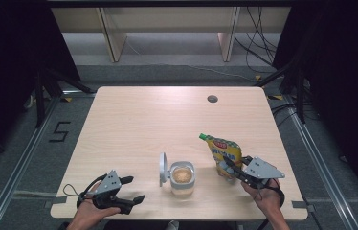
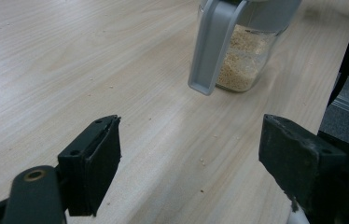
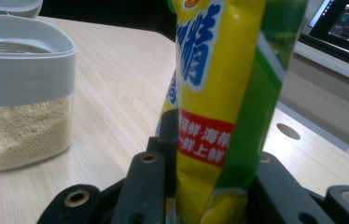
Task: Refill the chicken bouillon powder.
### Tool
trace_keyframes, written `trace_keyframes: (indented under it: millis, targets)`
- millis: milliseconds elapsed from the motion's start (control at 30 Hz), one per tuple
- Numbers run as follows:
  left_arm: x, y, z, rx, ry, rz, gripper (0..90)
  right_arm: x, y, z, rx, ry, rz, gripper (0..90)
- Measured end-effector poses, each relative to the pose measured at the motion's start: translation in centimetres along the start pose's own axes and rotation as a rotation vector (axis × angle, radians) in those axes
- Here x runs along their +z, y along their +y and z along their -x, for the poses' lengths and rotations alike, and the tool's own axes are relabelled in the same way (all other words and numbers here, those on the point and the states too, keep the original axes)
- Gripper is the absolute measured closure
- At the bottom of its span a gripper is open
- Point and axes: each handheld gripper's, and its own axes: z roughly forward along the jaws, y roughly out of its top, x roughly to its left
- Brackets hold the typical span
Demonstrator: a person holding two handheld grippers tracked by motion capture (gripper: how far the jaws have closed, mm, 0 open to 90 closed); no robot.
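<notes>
The pale wooden tabletop [image 1: 134, 124] is bare over its far half, apart from a small round grey cable hole [image 1: 212, 98] near the far edge, so there is open room ahead of both hands. Everything sits along the near edge.

The right gripper [image 1: 233, 168] is near the right near corner, and its jaws are clamped on the lower part of a yellow and green plastic stand-up pouch [image 1: 224, 152] with blue and red printing. In the right gripper view the pouch [image 3: 219, 93] fills the gap between the jaws, pressed from both sides. Its long axis runs up and away from the person, leaning a little left, and its green screw cap [image 1: 202, 136] points toward the far left of the tabletop. The pouch is well in from the right edge.

Just left of it stands a clear container with a grey collar [image 1: 182, 178], part filled with pale beige granules. Its grey hinged lid [image 1: 163, 168] is flipped open and stands upright on the container's left side.

The left gripper [image 1: 133, 189] lies near the left near corner, close to the near edge, pointing right toward the container. Its jaws stand wide apart with nothing between them; in the left gripper view bare wood shows between the jaws, with the container [image 2: 247, 60] beyond.
</notes>
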Motion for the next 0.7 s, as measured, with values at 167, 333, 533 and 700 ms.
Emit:
trace_keyframes:
  millis: [167, 333, 533, 700]
  targets:
    - [0.0, 0.0, 0.0, 0.004, 0.003, -0.003, 20.4, -0.4, -0.2, 0.1, 0.033, -0.013, 0.0, 76.2]
    - [0.0, 0.0, 0.0, 0.003, 0.004, -0.002, 20.4, -1.0, -0.4, 0.0, 0.043, -0.029, -0.012, 75.5]
    - [0.1, -0.1, 0.2, -0.028, 0.005, 0.009, 20.4, -1.3, -0.7, 0.2, 0.042, -0.045, -0.019, 74.6]
    - [0.0, -0.1, 0.2, -0.026, 0.002, -0.003, 20.4, -1.5, -0.9, 0.2, 0.065, -0.046, -0.034, 73.9]
